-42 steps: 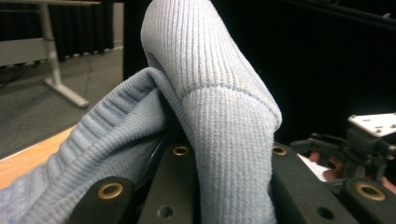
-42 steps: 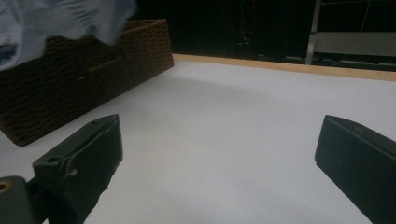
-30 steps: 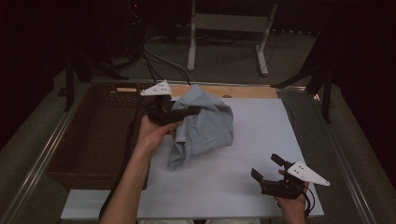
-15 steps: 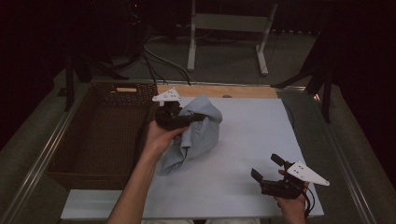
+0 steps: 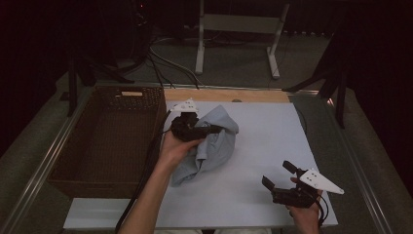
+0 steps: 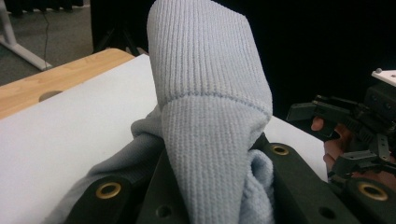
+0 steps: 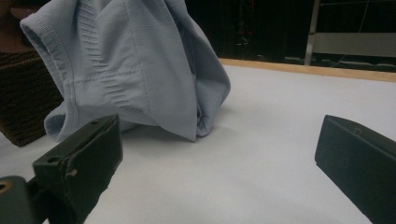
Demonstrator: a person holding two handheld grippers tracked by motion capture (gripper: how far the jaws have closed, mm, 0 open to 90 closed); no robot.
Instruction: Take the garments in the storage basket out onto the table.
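Nearest to us, our right gripper (image 5: 278, 176) sits low over the front right part of the white table top (image 5: 272, 131), held in our right hand (image 5: 306, 214). Its two black jaws stand wide apart with nothing between them; in the right gripper view they frame bare white surface, and the garment lies well beyond them.

Further in, on the left side of the white surface, our left gripper (image 5: 217, 129) is clamped on a pale blue knitted garment (image 5: 214, 146). In the left gripper view a ribbed fold of the garment (image 6: 210, 116) rises straight up from between the black jaws, which press on it from both sides, and more of the knit bunches down around them. Our left hand (image 5: 175, 146) wraps the gripper's body, and its jaws point to the right across the table. Part of the cloth is lifted in the grip while the rest droops and rests crumpled on the white surface, just right of the basket.

Beside that hand, to the left, stands a dark brown woven basket (image 5: 104, 141), its long wall next to the edge of the white surface.

Beyond the cloth, a strip of bare wood (image 5: 229, 94) runs along the far edge of the table.
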